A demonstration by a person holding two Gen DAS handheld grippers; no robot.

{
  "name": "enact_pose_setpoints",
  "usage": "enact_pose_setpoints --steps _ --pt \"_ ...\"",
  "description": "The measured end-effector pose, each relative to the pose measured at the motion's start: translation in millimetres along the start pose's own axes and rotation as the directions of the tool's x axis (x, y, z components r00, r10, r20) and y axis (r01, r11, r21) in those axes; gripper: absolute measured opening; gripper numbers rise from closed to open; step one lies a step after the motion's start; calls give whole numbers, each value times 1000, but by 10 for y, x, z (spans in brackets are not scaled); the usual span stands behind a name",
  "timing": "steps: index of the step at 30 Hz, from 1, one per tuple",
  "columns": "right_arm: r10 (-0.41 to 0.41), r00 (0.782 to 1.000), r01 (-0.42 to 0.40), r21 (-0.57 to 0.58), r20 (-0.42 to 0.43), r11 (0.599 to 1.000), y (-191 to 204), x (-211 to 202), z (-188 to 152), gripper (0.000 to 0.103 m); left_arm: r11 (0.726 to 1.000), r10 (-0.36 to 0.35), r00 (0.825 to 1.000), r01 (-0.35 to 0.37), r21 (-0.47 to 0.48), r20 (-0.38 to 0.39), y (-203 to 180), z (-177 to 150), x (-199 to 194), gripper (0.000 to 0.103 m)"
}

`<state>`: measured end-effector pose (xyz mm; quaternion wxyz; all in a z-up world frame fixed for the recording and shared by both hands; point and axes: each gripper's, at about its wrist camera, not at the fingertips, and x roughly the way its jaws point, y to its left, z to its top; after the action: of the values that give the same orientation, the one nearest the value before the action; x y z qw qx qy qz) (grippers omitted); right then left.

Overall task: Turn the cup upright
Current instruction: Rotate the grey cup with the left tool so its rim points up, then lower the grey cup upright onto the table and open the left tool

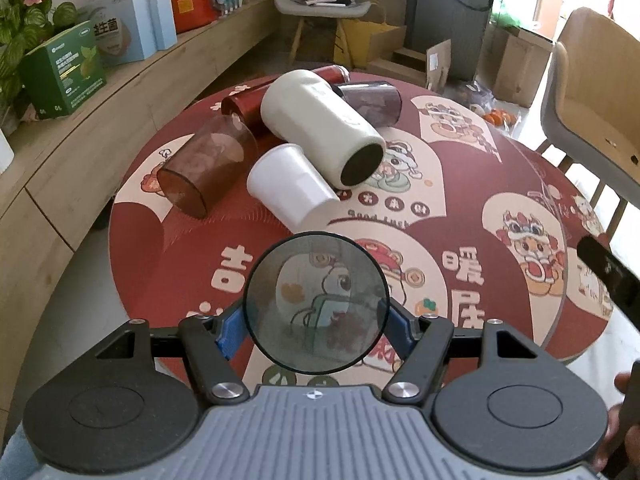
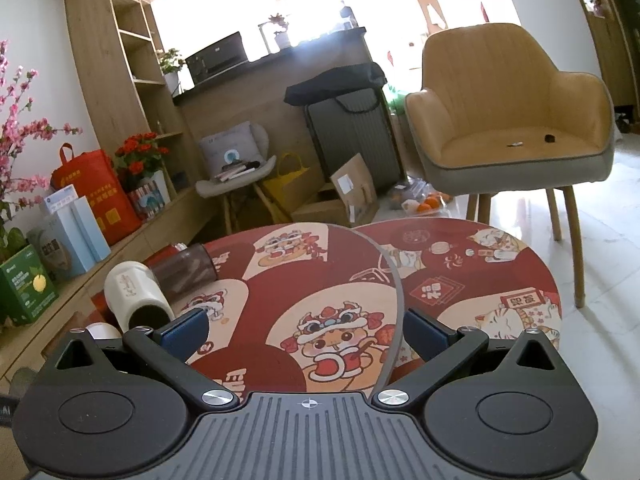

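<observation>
My left gripper [image 1: 316,322] is shut on a clear grey-tinted cup [image 1: 316,304], held above the red patterned table [image 1: 500,208] with its round base or mouth facing the camera. Beyond it several cups lie on their sides: a white paper cup [image 1: 290,188], a large cream tumbler [image 1: 320,130], a brown translucent cup [image 1: 206,166], a red bottle [image 1: 248,110] and a dark tinted cup [image 1: 372,100]. My right gripper [image 2: 306,332] is open and empty above the table [image 2: 460,280]. The cream tumbler [image 2: 134,290] and dark tinted cup [image 2: 186,272] lie to its left.
A wooden bench with boxes [image 1: 64,68] and flowers runs along the left. A tan armchair [image 2: 516,120] stands beyond the table on the right. A suitcase [image 2: 348,132] and cardboard boxes sit on the floor behind. Part of the right gripper [image 1: 608,276] shows at the right edge.
</observation>
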<state>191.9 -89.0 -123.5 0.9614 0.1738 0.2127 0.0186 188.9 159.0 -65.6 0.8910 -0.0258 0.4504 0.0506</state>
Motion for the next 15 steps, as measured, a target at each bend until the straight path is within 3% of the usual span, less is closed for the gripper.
enact_pose_setpoints --steps 15 --pt "-1 1000 1 -1 -7 1000 27 11 -8 103 998 -31 999 29 -58 -42 82 264 280 72"
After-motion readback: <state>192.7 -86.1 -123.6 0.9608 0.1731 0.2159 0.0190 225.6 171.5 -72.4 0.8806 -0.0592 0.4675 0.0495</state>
